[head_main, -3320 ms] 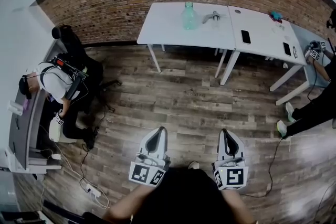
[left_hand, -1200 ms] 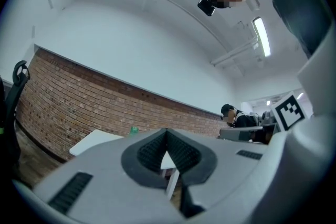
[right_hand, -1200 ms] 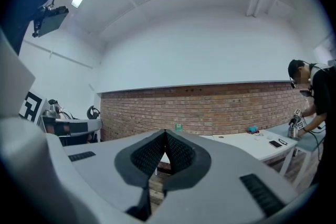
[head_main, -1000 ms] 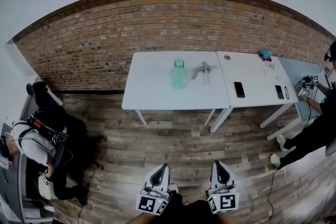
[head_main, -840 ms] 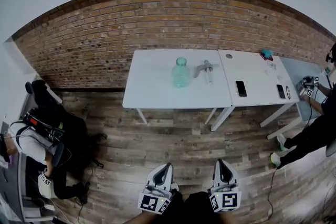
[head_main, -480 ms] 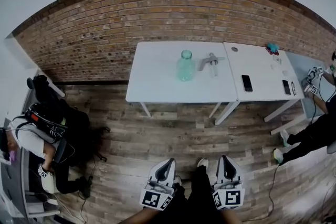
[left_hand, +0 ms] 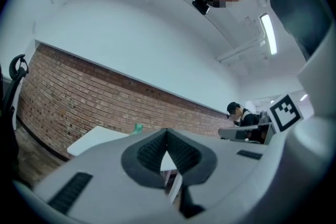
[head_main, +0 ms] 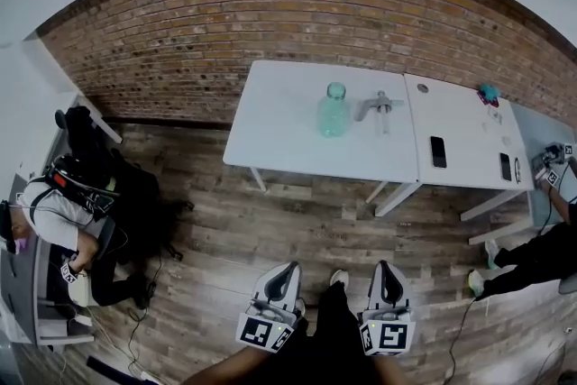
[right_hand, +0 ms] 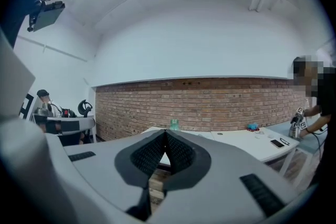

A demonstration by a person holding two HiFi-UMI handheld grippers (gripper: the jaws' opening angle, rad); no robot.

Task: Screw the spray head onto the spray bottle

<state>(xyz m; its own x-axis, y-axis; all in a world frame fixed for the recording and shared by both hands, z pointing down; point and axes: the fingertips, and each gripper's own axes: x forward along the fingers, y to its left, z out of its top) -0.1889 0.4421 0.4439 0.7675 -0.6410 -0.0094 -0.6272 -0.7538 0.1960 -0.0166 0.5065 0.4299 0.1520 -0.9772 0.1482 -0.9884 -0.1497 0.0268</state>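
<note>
Two tools, the left tool (head_main: 287, 267) and the right tool (head_main: 386, 266), are clenched on nothing, well short of the worktop (head_main: 270, 126). Only wooden floor (head_main: 297, 212) lies between. On the worktop the spray bottle (head_main: 333, 111) stands upright, with the spray head (head_main: 379, 106) lying just beside it. Arriving with the tips closed could, I judge, topple the bottle. A phone (head_main: 439, 151) lies well to the right.
</note>
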